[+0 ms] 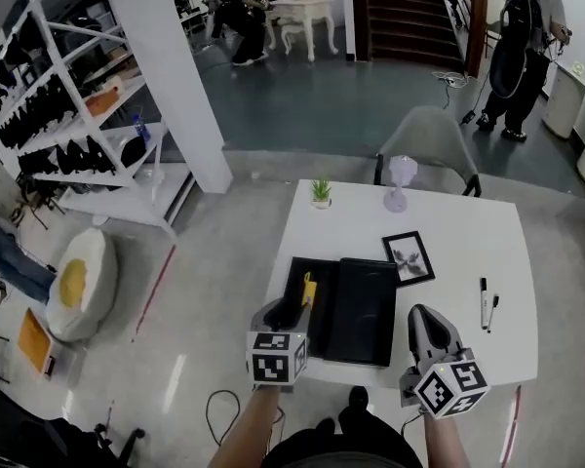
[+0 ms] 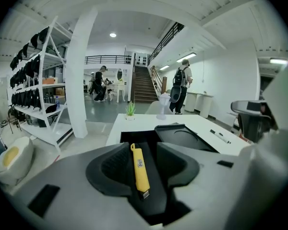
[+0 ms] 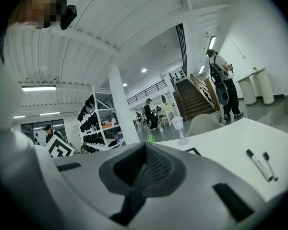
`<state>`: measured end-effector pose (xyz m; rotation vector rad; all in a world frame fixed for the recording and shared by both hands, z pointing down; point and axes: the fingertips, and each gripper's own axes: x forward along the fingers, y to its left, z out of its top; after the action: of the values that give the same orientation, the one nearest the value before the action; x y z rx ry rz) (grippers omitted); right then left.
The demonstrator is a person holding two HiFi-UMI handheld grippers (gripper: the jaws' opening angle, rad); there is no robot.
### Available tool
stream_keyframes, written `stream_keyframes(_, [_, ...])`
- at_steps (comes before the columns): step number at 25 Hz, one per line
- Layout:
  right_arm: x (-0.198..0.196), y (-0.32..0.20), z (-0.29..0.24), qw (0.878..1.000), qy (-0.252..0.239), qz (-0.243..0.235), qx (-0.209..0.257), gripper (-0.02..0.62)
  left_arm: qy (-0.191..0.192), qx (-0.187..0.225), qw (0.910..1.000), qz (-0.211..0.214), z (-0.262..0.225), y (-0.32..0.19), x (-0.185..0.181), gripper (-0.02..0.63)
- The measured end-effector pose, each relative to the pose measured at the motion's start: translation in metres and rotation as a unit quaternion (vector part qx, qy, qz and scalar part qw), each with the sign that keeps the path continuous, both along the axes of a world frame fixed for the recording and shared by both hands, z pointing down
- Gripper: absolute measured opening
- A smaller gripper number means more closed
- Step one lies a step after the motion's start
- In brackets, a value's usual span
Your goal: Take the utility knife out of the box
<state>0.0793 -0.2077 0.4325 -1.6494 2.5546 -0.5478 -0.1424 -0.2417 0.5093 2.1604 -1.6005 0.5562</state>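
So the left gripper (image 1: 291, 310) is spread wide, with the yellow utility knife (image 2: 139, 169) lying in the box (image 1: 366, 310) at its 12 o'clock, probably untouched. I'd ease in, centre the handle, then squeeze. Only the left gripper view shows it lined up between the jaws. The right gripper (image 3: 145, 145) is clenched on nothing.
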Motion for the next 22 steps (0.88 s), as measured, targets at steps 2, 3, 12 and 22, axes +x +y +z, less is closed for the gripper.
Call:
stream_keyframes(2, [0.002,-0.011,0.002,1.0,-0.001,-0.005,-0.004,0.0,-0.008,-0.01,0.9999,0.001,0.007,-0.008,0.002,0.163])
stream_keyframes(3, [0.003,-0.015,0.003,1.0,-0.002,-0.006,-0.006,0.0,-0.012,-0.016,0.9998,0.001,0.011,-0.012,0.003,0.163])
stream_keyframes(12, [0.025,-0.044,0.018,1.0,-0.012,-0.006,-0.024,0.0,-0.038,-0.076,0.9964,0.005,0.049,-0.042,0.016,0.164])
stream_keyframes(22, [0.046,-0.064,0.032,0.999,-0.025,0.001,-0.042,0.0,-0.094,-0.121,0.9882,0.009,0.075,-0.066,0.027,0.164])
